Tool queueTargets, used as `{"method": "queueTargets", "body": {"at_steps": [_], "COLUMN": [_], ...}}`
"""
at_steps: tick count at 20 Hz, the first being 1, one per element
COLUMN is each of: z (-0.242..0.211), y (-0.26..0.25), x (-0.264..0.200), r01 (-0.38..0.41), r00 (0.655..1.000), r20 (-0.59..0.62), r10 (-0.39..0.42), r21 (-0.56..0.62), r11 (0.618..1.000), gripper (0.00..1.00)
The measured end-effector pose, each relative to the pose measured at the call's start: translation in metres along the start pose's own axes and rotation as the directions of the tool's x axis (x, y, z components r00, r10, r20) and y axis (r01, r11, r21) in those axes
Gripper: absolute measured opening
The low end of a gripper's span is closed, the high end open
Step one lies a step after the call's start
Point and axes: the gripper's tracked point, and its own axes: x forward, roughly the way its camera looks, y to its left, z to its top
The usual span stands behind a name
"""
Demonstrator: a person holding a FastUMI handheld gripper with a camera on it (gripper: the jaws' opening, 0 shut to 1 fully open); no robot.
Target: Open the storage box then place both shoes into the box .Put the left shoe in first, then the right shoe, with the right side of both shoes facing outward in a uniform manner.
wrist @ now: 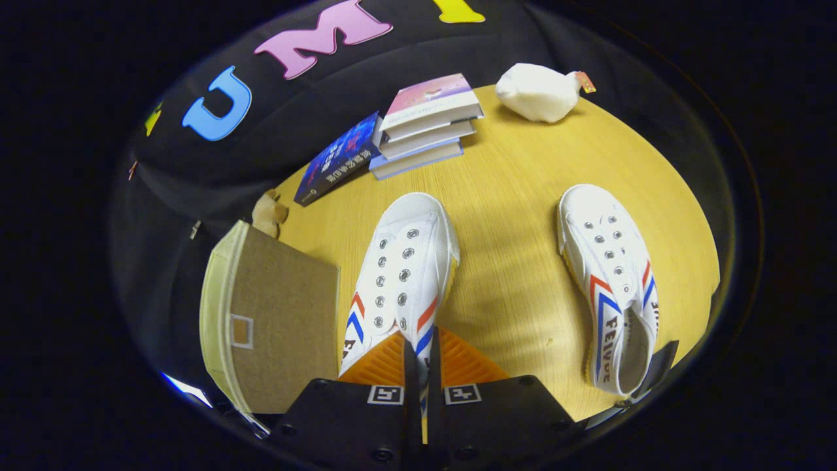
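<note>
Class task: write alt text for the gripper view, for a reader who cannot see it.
The tool is shut on the side wall of a white shoe on a yellow table. A second white shoe lies apart on the table, a beige storage box sits beside the gripped shoe, and stacked books and a white bundle lie beyond.

Stack of books point(428, 124) at far side of wood table point(516, 196), dark blue book point(338, 159) leaning just left of stack. White soft bundle point(537, 92) w/ small tag to the right.
</note>
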Motion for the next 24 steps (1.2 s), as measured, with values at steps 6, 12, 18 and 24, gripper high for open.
{"method": "queueTargets", "body": {"at_steps": [6, 12, 18, 24], "z": [0.029, 0.007, -0.061, -0.097], "y": [0.091, 0.210, 0.266, 0.260], "x": [-0.079, -0.071, -0.012, 0.050], "r01": [-0.074, -0.232, -0.254, -0.134], "r00": [0.993, 0.971, 0.962, 0.970], "r20": [0.089, 0.046, -0.122, -0.222], "r10": [0.076, 0.234, 0.242, 0.097], "r21": [-0.034, -0.039, -0.097, -0.159], "r11": [0.997, 0.972, 0.962, 0.978], "gripper": [0.08, 0.08, 0.08, 0.08]}}
